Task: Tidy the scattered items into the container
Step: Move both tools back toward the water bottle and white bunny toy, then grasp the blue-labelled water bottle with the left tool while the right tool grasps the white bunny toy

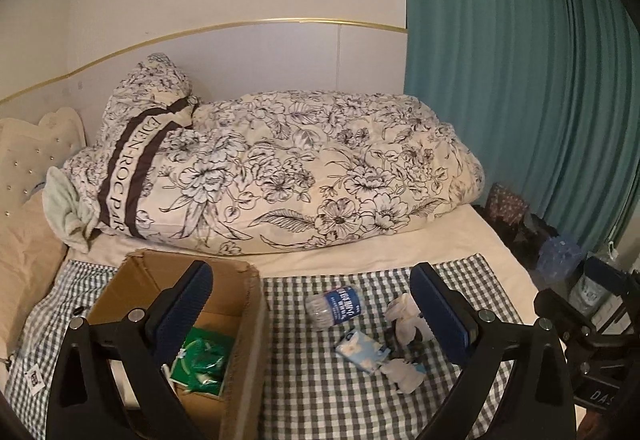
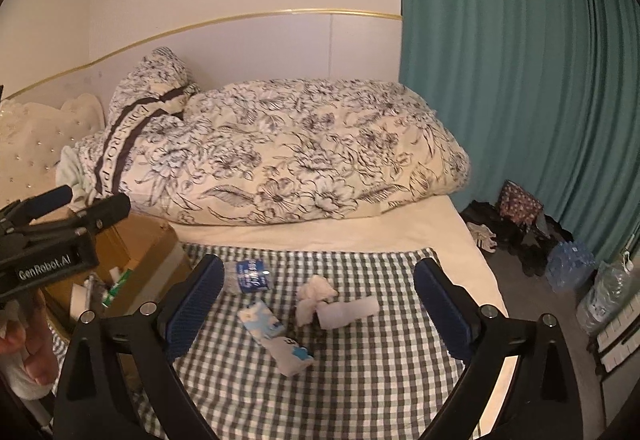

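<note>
Across the back of both views lies your rolled floral duvet point(image 1: 280, 168) on the bed point(image 1: 360, 252), with the teal curtain point(image 1: 520, 80) filling the right side of the frame. In front of it, a green checked cloth point(image 2: 360, 360) covers the lower half of each picture and carries everything you are sorting. At the lower left of the left wrist view stands the open cardboard box point(image 1: 240, 320), already holding a green packet point(image 1: 204, 360); in the right wrist view it sits at the left edge, partly behind your left gripper point(image 1: 312, 312). Scattered on the cloth to the right of the box, close together, are a small clear water bottle point(image 2: 248, 276) lying on its side with a blue label, a pale rolled item point(image 2: 348, 310), a crumpled white tissue point(image 2: 316, 294) touching that roll, and a light blue flowered tissue pack point(image 2: 262, 322) in front of the bottle. Your left gripper's fingers stand wide apart with nothing between them, its left finger over the box. Your right gripper point(image 2: 320, 308) is likewise spread wide over the loose items, its fingers pressing on nothing.
</note>
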A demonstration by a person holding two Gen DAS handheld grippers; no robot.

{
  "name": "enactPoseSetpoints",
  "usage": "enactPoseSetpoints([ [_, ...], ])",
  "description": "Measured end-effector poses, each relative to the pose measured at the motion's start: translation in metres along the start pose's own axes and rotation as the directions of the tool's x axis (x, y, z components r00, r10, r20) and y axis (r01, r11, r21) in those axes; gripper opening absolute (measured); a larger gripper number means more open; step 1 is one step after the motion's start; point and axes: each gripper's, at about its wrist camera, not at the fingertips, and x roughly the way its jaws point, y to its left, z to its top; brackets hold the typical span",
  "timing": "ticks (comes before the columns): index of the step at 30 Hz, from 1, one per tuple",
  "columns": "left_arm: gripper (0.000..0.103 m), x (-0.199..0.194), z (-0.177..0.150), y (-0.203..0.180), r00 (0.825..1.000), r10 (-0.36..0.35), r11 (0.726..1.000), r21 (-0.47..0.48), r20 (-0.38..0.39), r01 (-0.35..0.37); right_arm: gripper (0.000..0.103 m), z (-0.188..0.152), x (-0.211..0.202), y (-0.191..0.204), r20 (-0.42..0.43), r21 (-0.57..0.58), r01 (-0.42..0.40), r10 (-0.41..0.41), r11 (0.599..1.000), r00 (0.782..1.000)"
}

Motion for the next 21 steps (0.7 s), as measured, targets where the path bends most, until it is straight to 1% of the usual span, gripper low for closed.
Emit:
enactPoseSetpoints([
  [5, 0.101, 0.020, -0.008, -0.005, 0.999, 0.007, 1.000, 0.029, -0.036, -0.006, 0.096, -0.007, 0.015, -0.005, -0.023, 0.012, -0.013, 0.013, 1.000, 1.000],
  [9, 0.101, 0.036, -0.014, -0.001, 0.998, 0.002, 1.000, 0.010, -0.065, -0.001, 0.096, -0.014, 0.029, 0.002, -0.040, -0.019, -0.021, 0.021, 1.000, 0.999],
  [14, 0.101, 0.059, -0.020, -0.001, 0.995, -0.015, 1.000, -0.010, -0.103, 0.015, 0.096, -0.032, 0.051, 0.011, -0.091, -0.050, -0.050, 0.045, 0.997, 0.995],
  [21, 0.101, 0.104, -0.036, -0.014, 0.983, -0.032, 0.999, 0.013, -0.182, 0.035, 0.096, -0.059, 0.085, 0.010, -0.170, -0.059, -0.072, 0.061, 0.996, 0.983],
])
